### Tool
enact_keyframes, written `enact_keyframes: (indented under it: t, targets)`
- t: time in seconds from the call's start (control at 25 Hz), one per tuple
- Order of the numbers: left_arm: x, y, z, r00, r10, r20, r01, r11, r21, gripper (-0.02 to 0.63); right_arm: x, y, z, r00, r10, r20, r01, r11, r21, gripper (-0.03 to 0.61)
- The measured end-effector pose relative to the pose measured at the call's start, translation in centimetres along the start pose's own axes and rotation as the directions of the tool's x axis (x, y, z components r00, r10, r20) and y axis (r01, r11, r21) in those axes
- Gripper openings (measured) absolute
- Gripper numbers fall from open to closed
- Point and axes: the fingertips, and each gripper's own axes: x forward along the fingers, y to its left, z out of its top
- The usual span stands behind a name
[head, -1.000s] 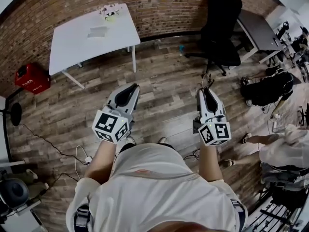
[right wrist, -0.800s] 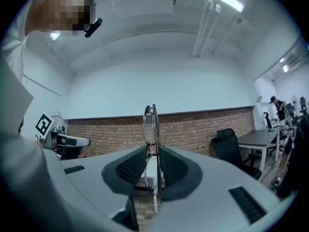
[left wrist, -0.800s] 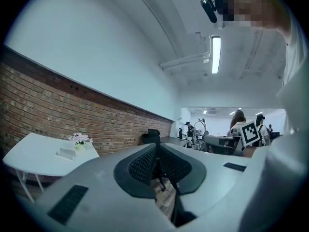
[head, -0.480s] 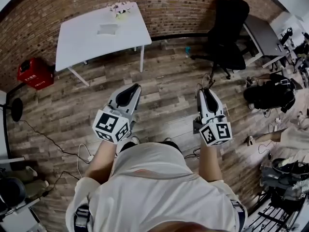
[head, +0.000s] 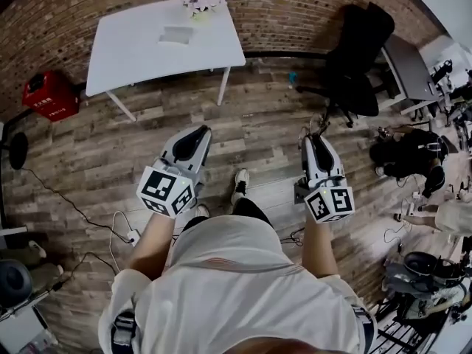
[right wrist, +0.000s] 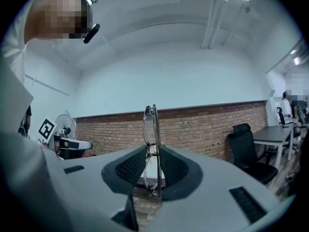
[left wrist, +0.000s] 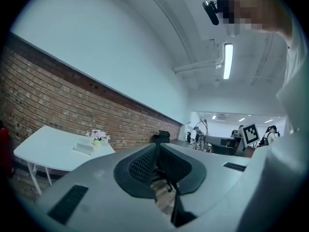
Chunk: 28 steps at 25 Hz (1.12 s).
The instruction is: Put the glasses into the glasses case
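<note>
Thin metal-framed glasses point(right wrist: 151, 129) stand upright and edge-on between the pads of my right gripper point(right wrist: 153, 151), which is shut on their bridge. In the head view that gripper point(head: 316, 140) is held level over the wooden floor. My left gripper point(head: 198, 133) is beside it, also level; in its own view its point(left wrist: 157, 151) pads meet with nothing between them. A pale flat glasses case point(head: 177, 34) lies on the white table point(head: 133, 57) far ahead, and shows again as the case point(left wrist: 83, 149) in the left gripper view.
A small pot of flowers point(head: 203, 4) stands on the table behind the case. A black office chair point(head: 358, 57) and a grey desk point(head: 405, 65) are to the right, a red box point(head: 48, 94) to the left. Cables point(head: 110, 227) trail over the floor at the left.
The table has drawn nearer and shifted right in the head view as the person walks toward it. A foot now shows between the grippers. Both grippers keep their pose.
</note>
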Motion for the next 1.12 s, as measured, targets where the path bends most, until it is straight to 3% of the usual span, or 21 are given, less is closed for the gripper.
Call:
enact_keyframes:
  t: [0.24, 0.64, 0.96, 1.12]
  targets:
    - [4.0, 3.5, 0.3, 0.998, 0.063, -0.007, -0.063, 0.998, -0.004, 0.034, 6.4, -2.0, -0.8, 0.997, 0.076, -0.024, -0.076, 0.997, 0.005, 0.141]
    - [14.2, 7.3, 3.6, 0.989, 0.147, -0.001, -0.146, 0.989, 0.038, 0.034, 17.3, -10.1, 1.2, 0.988, 0.157, -0.004, -0.157, 0.987, 0.033, 0.141]
    - [20.1, 9.6, 2.8, 0.961, 0.276, -0.018, -0.276, 0.961, 0.021, 0.034, 25.1, -15.3, -0.5, 0.961, 0.275, -0.026, -0.272, 0.959, 0.081, 0.141]
    - [20.9, 10.9, 3.4, 0.946, 0.324, -0.022, -0.323, 0.946, 0.02, 0.034, 28.9, -15.7, -0.9, 0.938, 0.344, -0.032, -0.339, 0.935, 0.105, 0.141]
